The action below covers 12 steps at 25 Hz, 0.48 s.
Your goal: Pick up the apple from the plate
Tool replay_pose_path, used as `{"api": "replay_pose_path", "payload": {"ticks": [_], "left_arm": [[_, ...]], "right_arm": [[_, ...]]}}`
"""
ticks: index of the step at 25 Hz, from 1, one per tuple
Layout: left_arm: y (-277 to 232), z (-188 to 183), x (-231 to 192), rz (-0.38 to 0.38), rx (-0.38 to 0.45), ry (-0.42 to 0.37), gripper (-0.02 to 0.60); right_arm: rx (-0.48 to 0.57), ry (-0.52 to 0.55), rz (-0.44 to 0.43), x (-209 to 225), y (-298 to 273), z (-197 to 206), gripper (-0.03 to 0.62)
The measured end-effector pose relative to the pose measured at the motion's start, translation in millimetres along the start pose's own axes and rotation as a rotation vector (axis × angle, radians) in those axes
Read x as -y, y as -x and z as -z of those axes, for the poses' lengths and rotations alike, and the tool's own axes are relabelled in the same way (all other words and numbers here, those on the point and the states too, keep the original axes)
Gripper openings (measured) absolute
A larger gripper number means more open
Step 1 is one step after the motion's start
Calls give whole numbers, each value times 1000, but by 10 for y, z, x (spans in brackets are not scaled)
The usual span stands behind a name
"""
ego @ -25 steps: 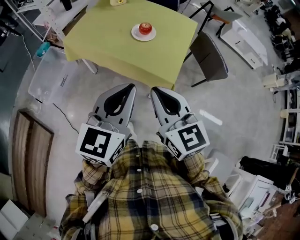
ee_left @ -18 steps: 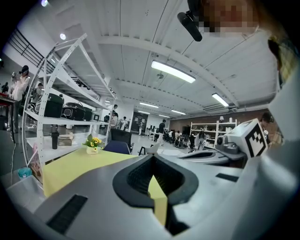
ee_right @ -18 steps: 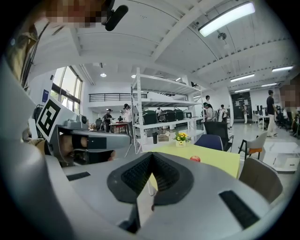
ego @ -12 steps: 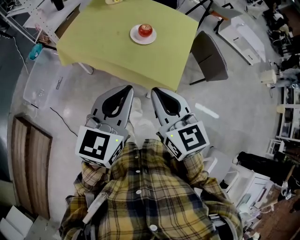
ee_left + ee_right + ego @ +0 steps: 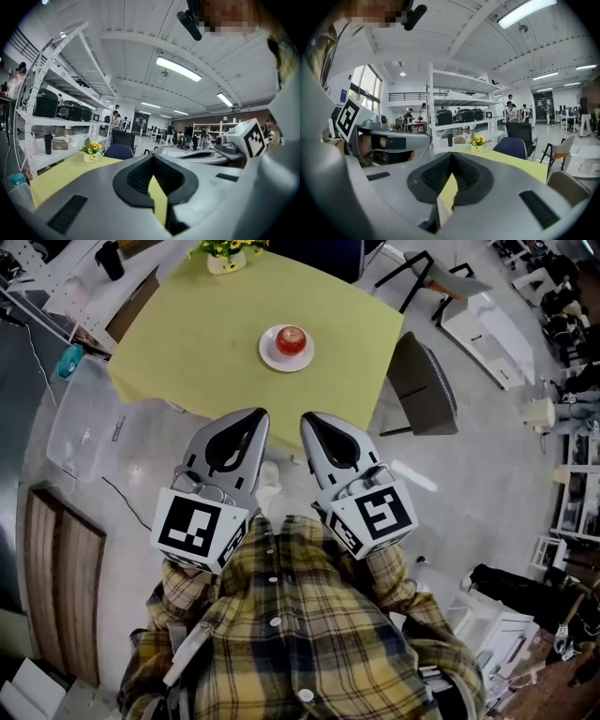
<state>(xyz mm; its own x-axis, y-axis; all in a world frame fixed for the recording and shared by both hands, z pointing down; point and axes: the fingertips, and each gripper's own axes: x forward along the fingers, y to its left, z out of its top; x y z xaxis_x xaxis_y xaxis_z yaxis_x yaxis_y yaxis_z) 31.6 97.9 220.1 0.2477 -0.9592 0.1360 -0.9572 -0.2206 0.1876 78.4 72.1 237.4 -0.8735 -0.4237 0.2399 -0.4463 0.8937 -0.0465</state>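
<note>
Left claw (image 5: pixel 253 418) and right claw (image 5: pixel 309 420) sit closed and empty, apart from the apple (image 5: pixel 292 337).

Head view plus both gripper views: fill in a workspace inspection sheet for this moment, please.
Surface: table under a yellow-green cloth, mostly bare.
Job's things: red apple sits on a white plate near the table's middle, untouched.
Clutter: small pot of yellow flowers at the table's far edge.
Grippers: left gripper and right gripper side by side at the table's near edge, well short of the plate; jaws together on both, nothing held.
Cables: thin dark cable on the floor at left.
Surroundings: grey chair at the table's right; clear plastic bin on the floor at left; white shelving rack beyond the table.
</note>
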Motion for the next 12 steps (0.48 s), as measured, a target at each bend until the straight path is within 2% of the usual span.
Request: {"api": "replay_pose_path", "payload": {"ticks": [7, 12], "left_arm": [[-570, -241, -350, -7, 10, -12, -2], [-837, -269, -456, -3, 6, -12, -2]], "right_arm": [[9, 7, 8, 543, -415, -205, -3], [1, 3, 11, 776, -575, -217, -3]]}}
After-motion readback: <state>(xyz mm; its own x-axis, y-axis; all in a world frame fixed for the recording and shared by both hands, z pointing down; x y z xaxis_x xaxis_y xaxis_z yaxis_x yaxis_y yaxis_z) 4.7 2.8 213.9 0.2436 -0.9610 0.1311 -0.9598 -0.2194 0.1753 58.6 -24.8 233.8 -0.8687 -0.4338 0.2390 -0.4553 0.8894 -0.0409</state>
